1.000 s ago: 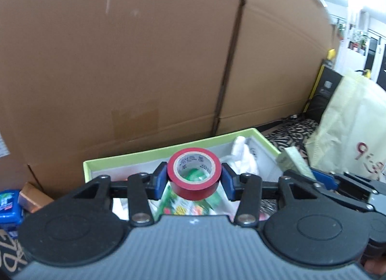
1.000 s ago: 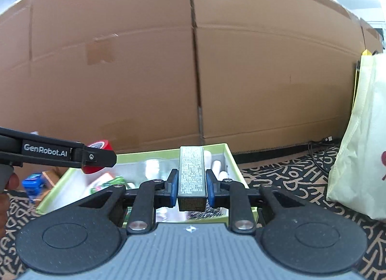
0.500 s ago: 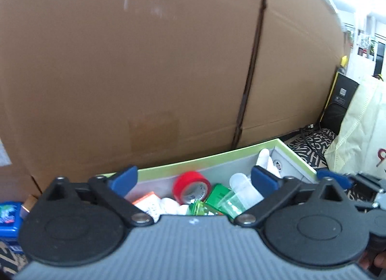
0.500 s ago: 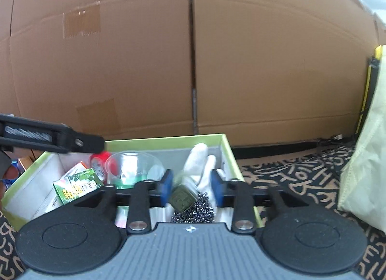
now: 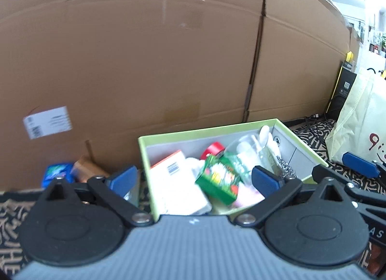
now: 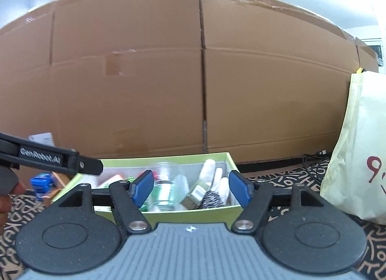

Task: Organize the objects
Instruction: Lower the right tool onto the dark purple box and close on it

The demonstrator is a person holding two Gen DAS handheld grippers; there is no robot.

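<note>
Cardboard wall (image 6: 193, 74) filled the back of both views, with the patterned rug (image 6: 289, 173) under everything. Cream tote bag (image 6: 361, 159) stood at the rug's right side, just beside the green bin (image 6: 168, 214).

Bin sat against the foot of the cardboard and was already loaded: white carton (image 5: 176, 183) along its left wall, green packet (image 5: 219, 181) leaning mid-bin, clear cup (image 6: 166, 183) behind it, red tape roll (image 5: 212, 150) at the back wall, white glove (image 6: 212, 176) in the back right corner, brush (image 6: 196, 194) on a steel scourer (image 6: 212, 199) at the front right.

Left gripper (image 5: 193, 181) was spread wide over the bin's front left corner and held nothing. Right gripper (image 6: 191, 188) was equally wide and empty, over the front right.

Risks, my read: the pile was loose and the packet tilted, so another drop could tip it or roll the cup. The grippers sat close together, so a reach across could clip one on the other.

Blue pack (image 5: 58, 172) and brown box (image 5: 86, 170) lay outside the bin's left wall, likely still to sort. Left view was motion-blurred, labels unreadable. The bin floor and near wall were hidden behind the gripper bodies.
</note>
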